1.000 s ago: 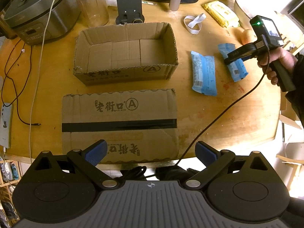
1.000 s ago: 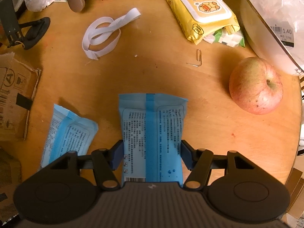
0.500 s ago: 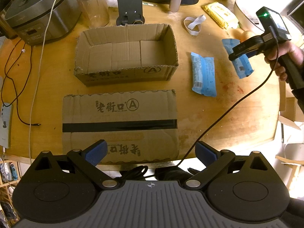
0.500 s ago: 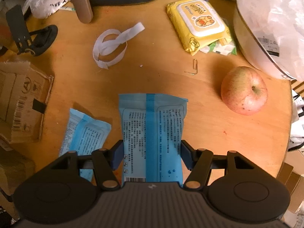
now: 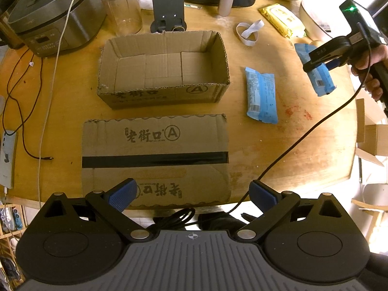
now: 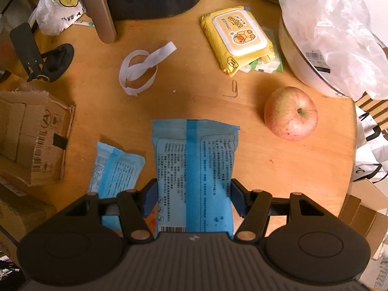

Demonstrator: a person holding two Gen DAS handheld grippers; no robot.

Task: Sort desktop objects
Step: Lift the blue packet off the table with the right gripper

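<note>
While the right tongs [image 6: 192, 200] clamp a blue packet [image 6: 194, 169] lengthwise, the box [image 5: 165, 66] lies leftward (left tongs [image 5: 192, 194] wide, empty).

Left tongs [image 5: 192, 195] point downward, jaws wide apart, nothing between. Right tongs [image 6: 192, 200] point downward, clamped on blue packet [image 6: 194, 169].

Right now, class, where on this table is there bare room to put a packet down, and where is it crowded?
Free: the open cardboard box, and bare wood between the blue packet on the table and the table's right edge. Also the patch between the white strap loop and the apple. Crowded: the far edge, with cooker, jar and yellow wipes pack.
</note>
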